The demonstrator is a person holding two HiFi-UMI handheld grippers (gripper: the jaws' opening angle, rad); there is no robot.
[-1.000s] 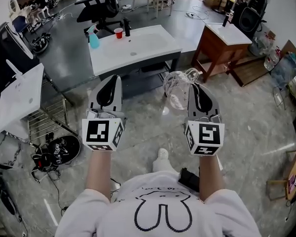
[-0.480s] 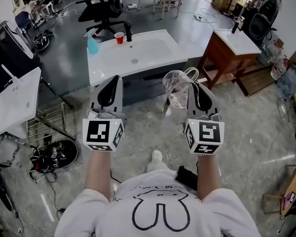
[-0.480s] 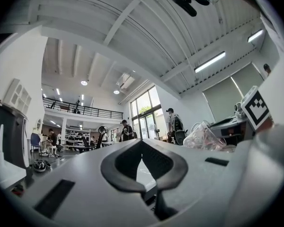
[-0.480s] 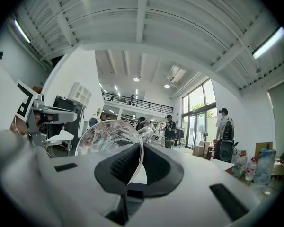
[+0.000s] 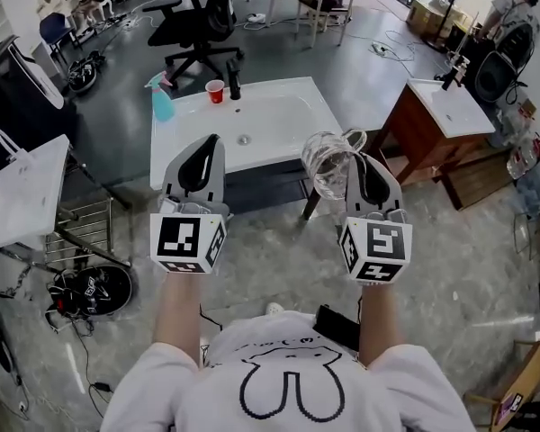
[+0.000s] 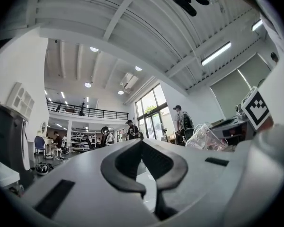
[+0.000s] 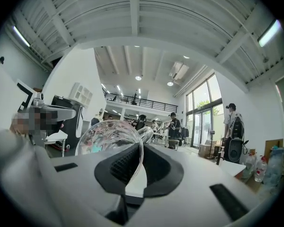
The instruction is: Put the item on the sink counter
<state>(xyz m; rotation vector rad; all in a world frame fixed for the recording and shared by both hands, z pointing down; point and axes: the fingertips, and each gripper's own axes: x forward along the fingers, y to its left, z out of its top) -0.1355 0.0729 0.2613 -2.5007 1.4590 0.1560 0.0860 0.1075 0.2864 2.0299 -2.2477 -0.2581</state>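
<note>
Holding a clear glass jug with a curved handle point(image 5: 327, 162) by its rim, the right gripper point(image 5: 361, 158) is raised in front of the person. Its black ribbed fingers point(image 7: 124, 167) are nearly closed, and the thin glass wall of the jug stands pinched between them. The jug leans to the left of this gripper and hangs in the air, above the grey floor point(image 5: 270, 259). It is close to the near right corner of the white desk with a sink basin point(image 5: 279, 138) but does not rest on it.

The left gripper point(image 5: 209, 142) is held beside the right one, at about the same height. Its fingers point(image 6: 128, 162) are closed together at the tips and hold nothing.

Along the far edge of the desk, towards its left corner, stand a blue spray bottle point(image 5: 160, 106), a red cup point(image 5: 215, 90) and a black tap point(image 5: 235, 84).
</note>
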